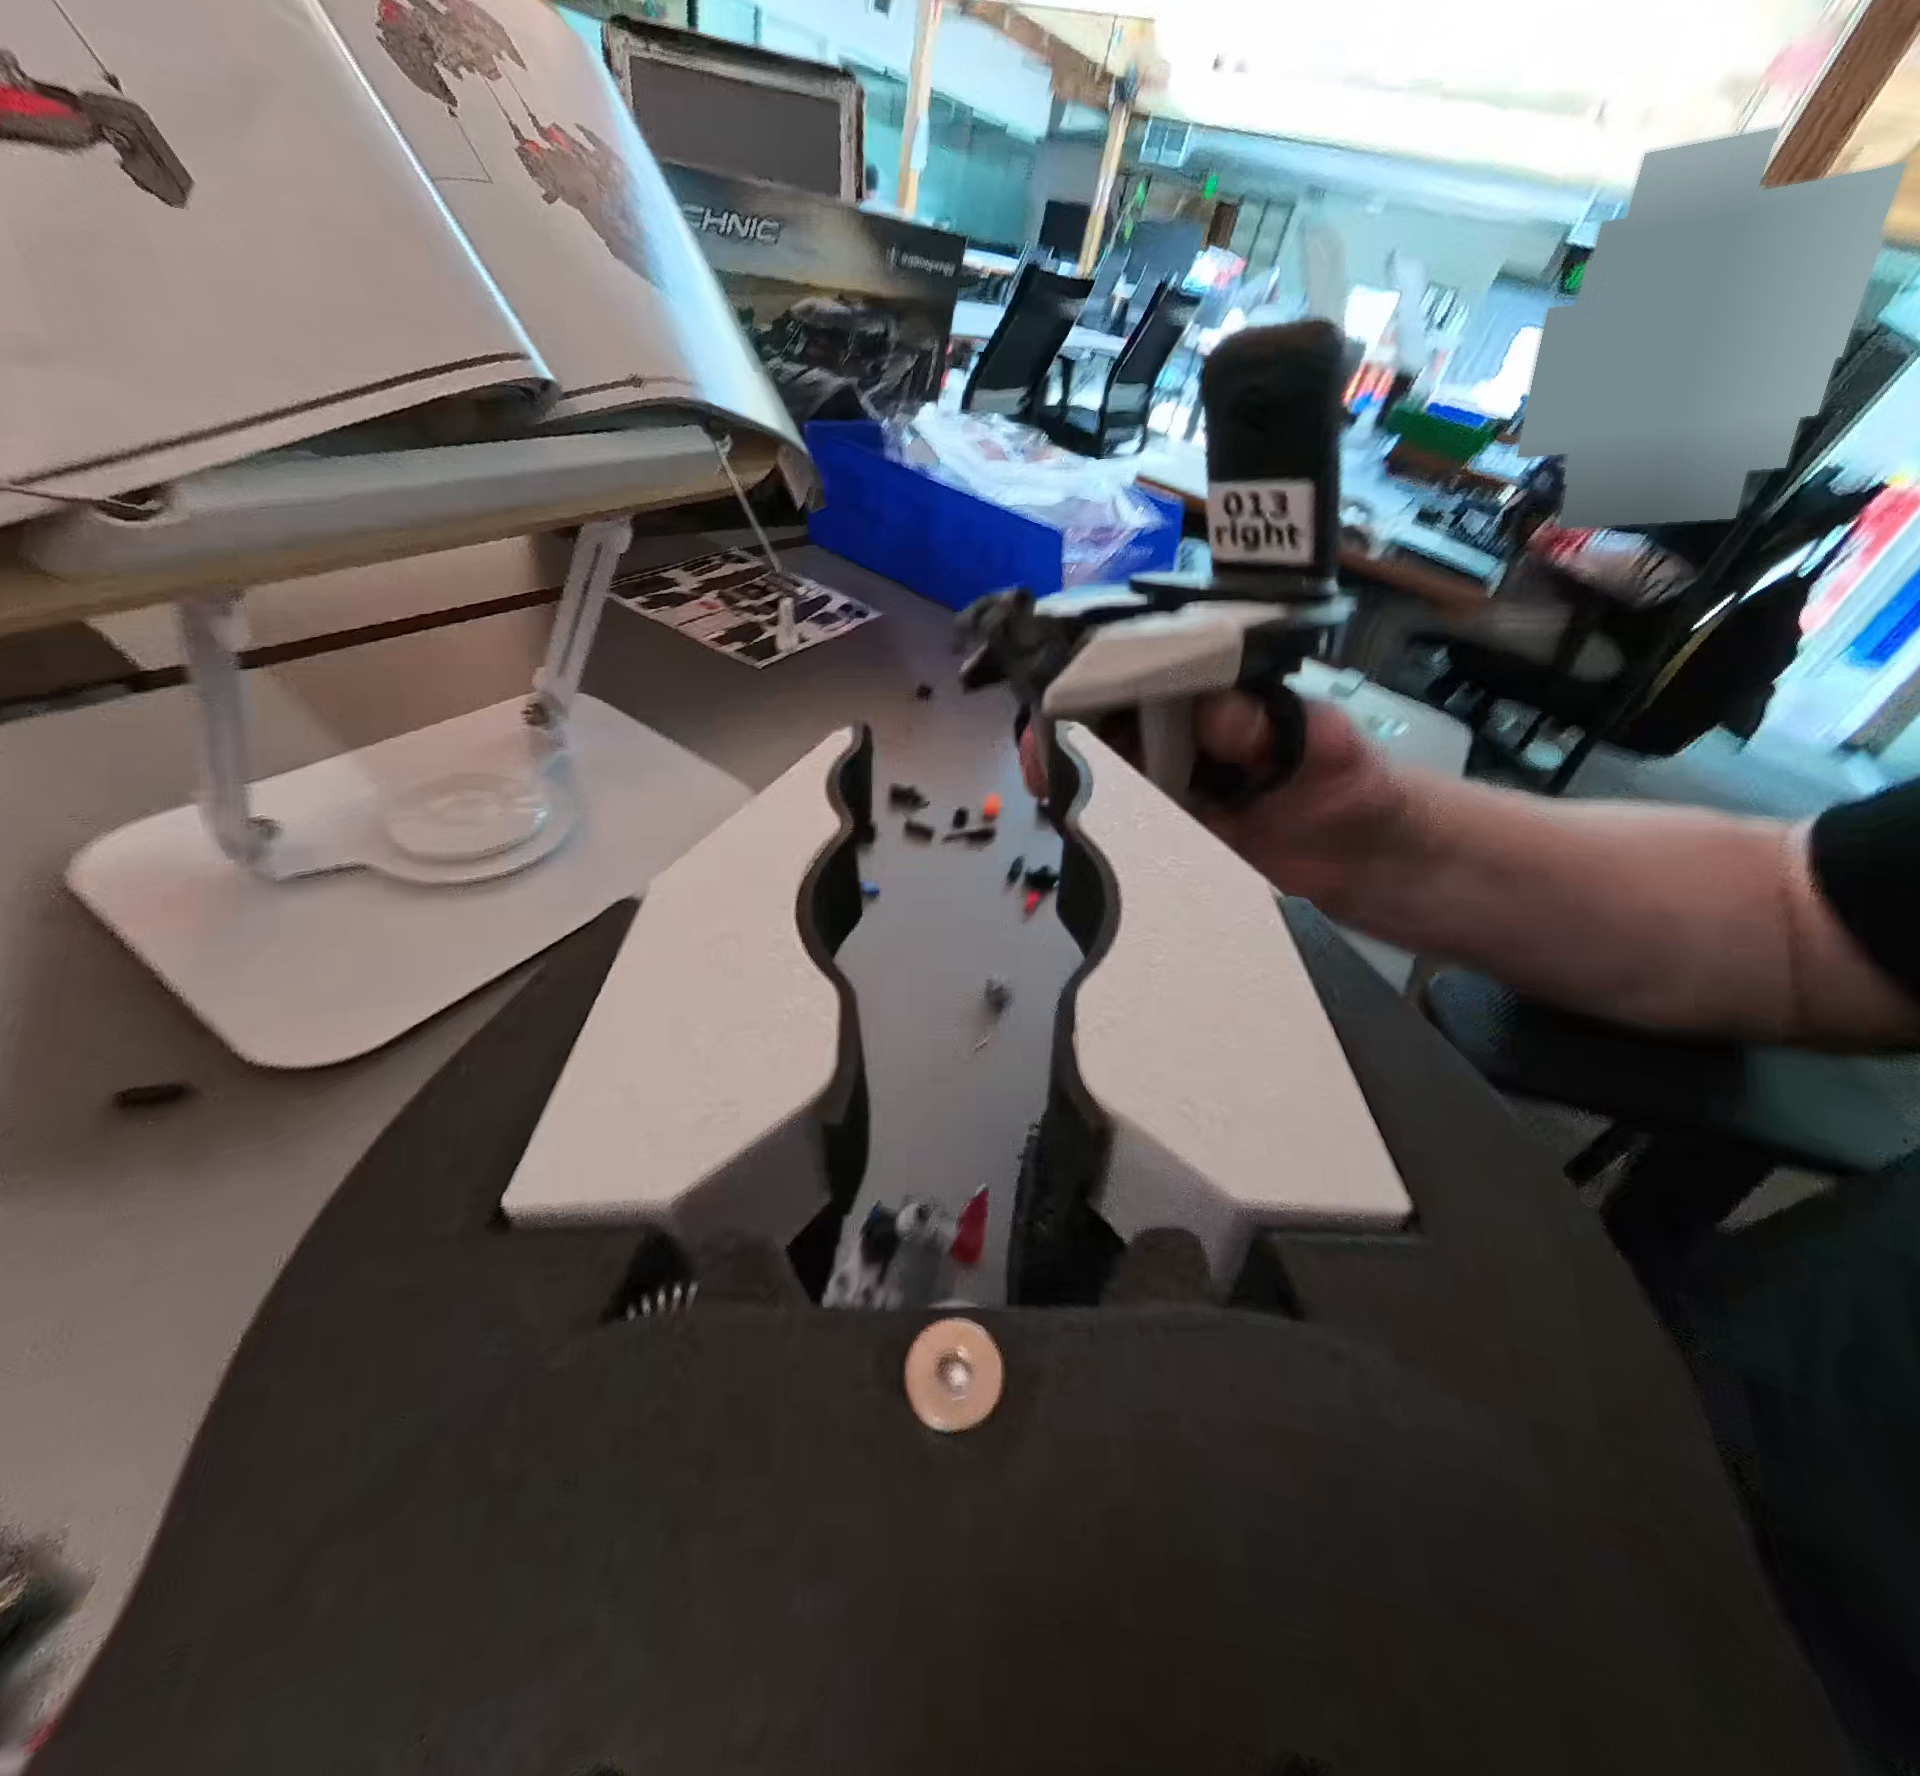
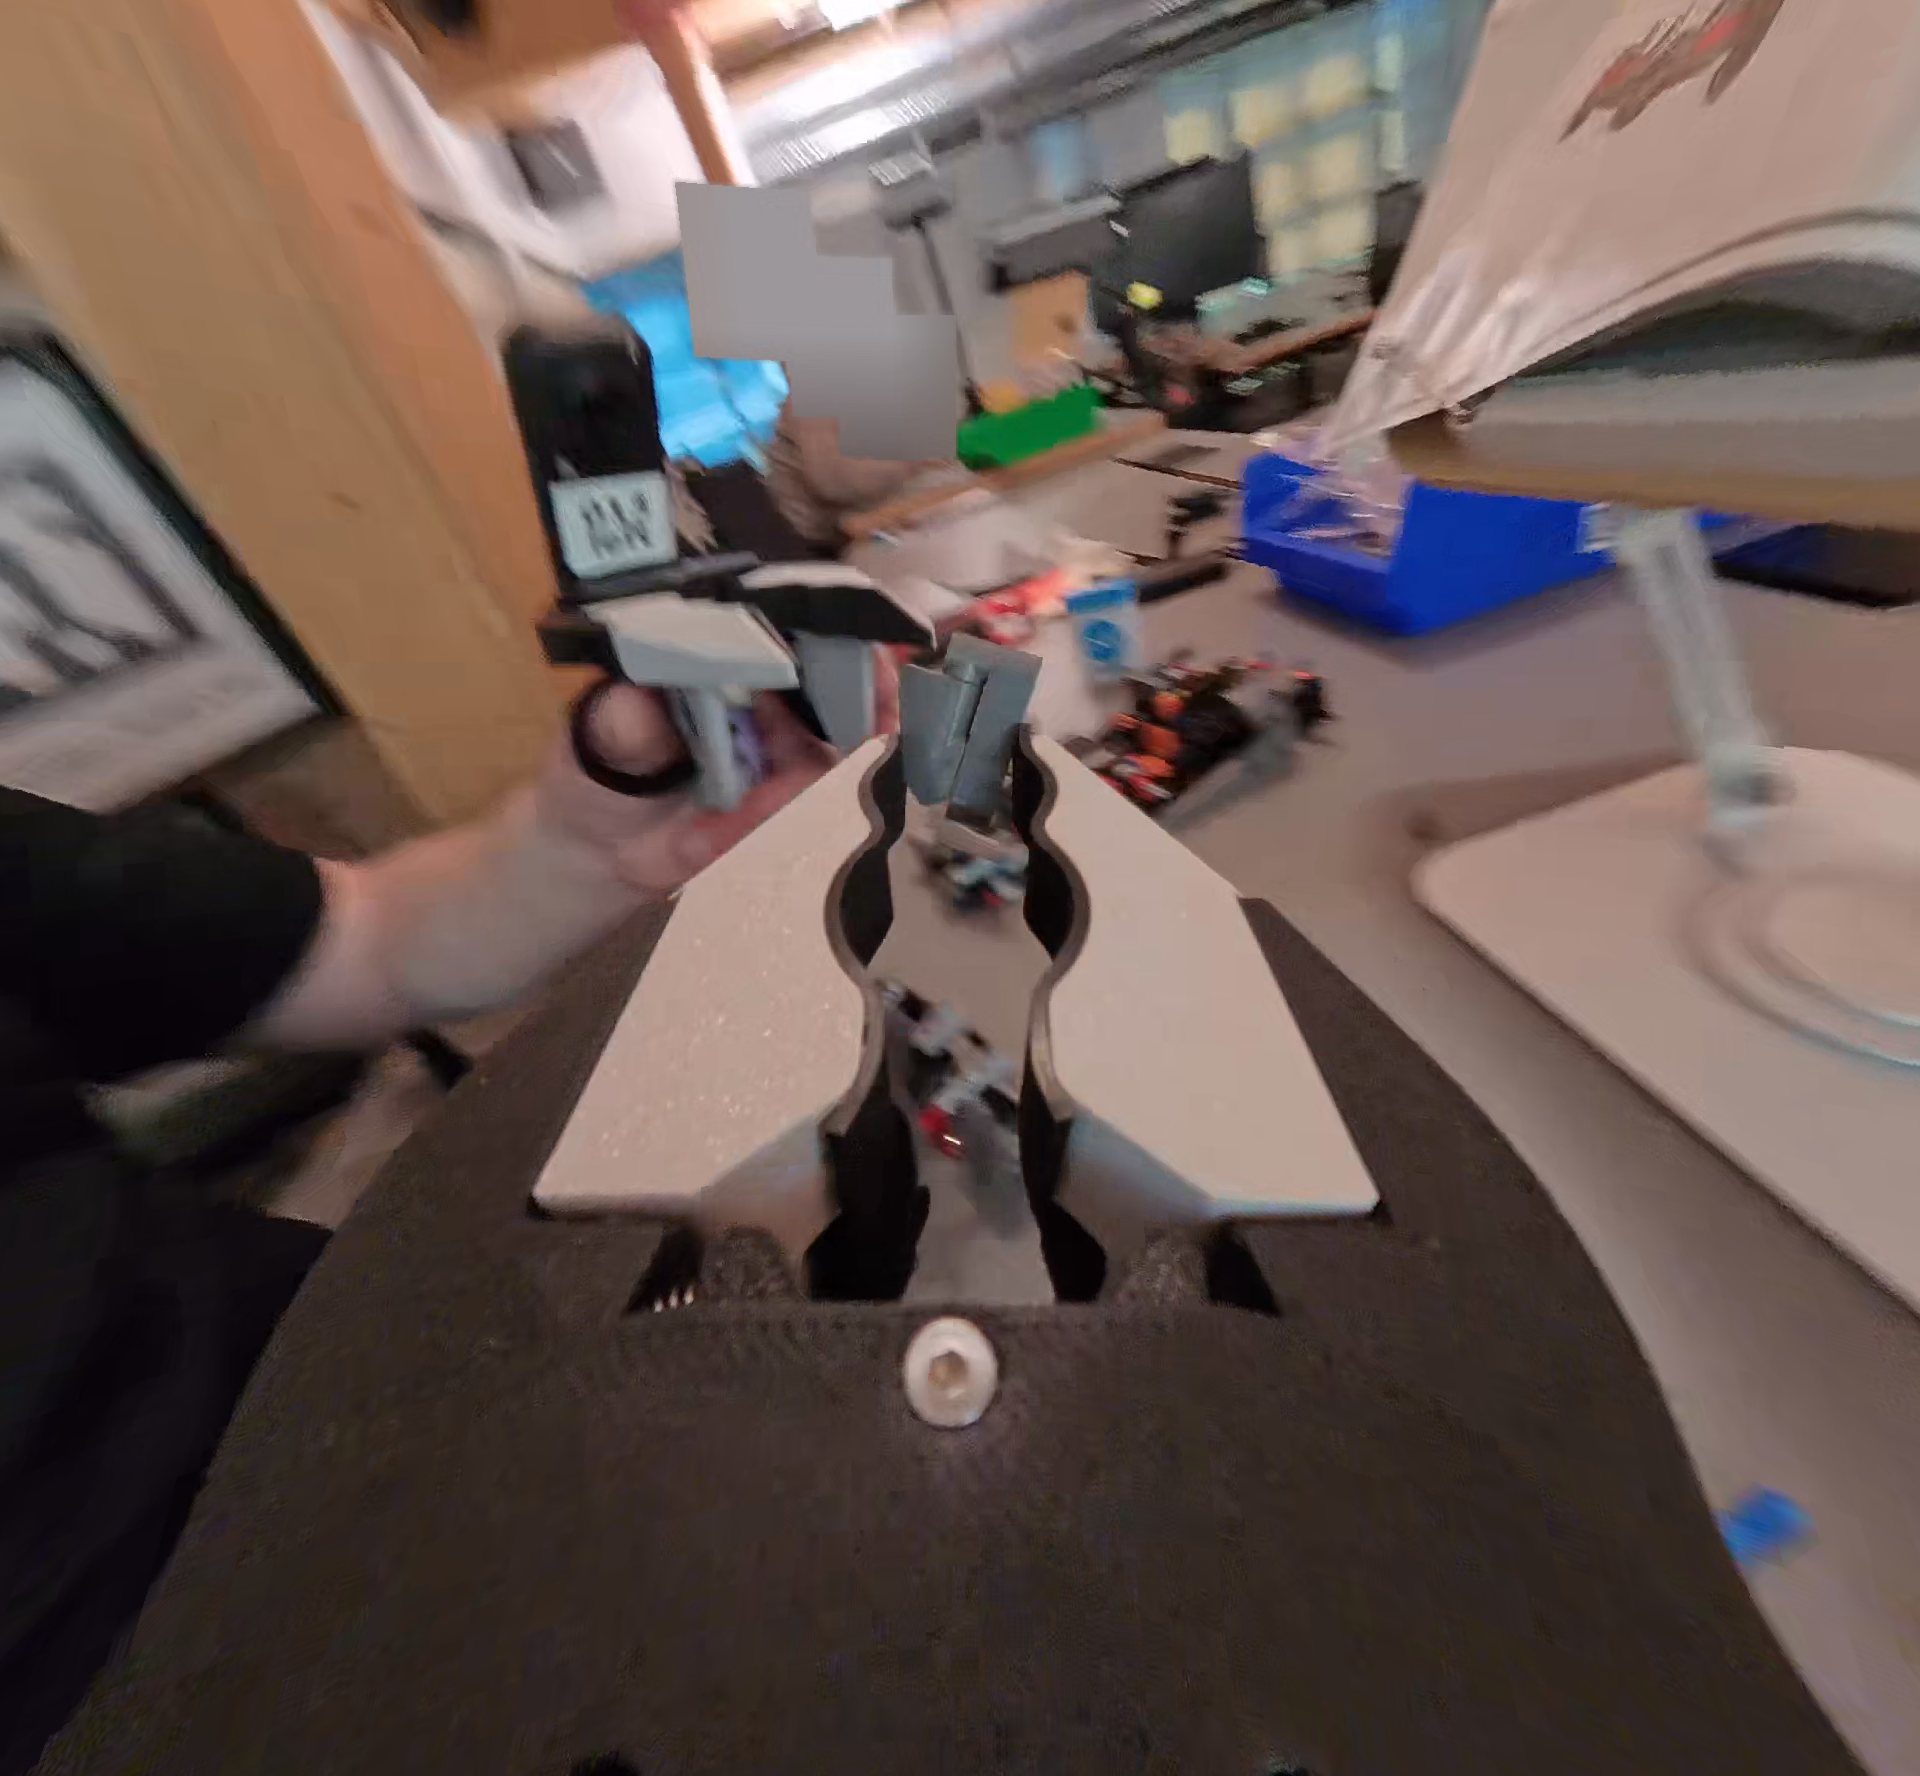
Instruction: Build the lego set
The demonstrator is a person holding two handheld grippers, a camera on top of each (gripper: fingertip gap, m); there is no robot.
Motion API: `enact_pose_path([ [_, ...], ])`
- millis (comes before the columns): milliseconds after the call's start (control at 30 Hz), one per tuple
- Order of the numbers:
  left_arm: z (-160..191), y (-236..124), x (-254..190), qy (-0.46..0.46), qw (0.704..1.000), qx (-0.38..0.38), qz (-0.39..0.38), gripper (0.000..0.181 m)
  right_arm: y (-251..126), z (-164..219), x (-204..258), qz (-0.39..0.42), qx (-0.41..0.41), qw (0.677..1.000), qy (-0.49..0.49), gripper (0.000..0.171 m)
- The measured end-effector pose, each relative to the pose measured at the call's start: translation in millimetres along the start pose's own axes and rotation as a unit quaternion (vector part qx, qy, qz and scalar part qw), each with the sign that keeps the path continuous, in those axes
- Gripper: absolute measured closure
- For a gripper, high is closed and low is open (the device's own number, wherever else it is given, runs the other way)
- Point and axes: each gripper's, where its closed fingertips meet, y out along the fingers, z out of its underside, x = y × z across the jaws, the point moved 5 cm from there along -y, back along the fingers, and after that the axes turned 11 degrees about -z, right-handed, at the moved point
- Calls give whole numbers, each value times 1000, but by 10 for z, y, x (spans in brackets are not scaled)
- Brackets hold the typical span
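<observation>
My right gripper (image 2: 954,758) pinches a grey lego piece (image 2: 961,724) between its tips, held in the air above the table (image 2: 1299,812). My left gripper (image 1: 961,750) is spread and holds nothing — loose small lego pieces (image 1: 956,827) lie scattered on the table under it. Beyond the grey piece a partly built black-and-orange model (image 2: 1195,724) rests on the table, with a blue bin (image 2: 1382,552) farther back. Beside it — on a white stand (image 2: 1704,791) — the instruction booklet (image 1: 312,199) lies open.
</observation>
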Motion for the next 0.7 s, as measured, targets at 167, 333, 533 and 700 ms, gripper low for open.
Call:
enact_pose_path([
  [167, 96, -285, 30, 83, 996, 26, -23, 147, -79, -42, -16, -103, -83, 987, 91, 153],
  [333, 305, -491, 81, 177, 981, 56, -52, 146, -98, -58, 29, -164, -119, 972, 122, 154],
  [533, 537, -614, 74, 219, 971, 79, -52, 144, -54, -54, 115, -191, -112, 968, 117, 154],
  [700, 598, -651, 111, 236, 966, 81, -64, 144, -35, -44, 120, -185, -105, 971, 111, 154],
])
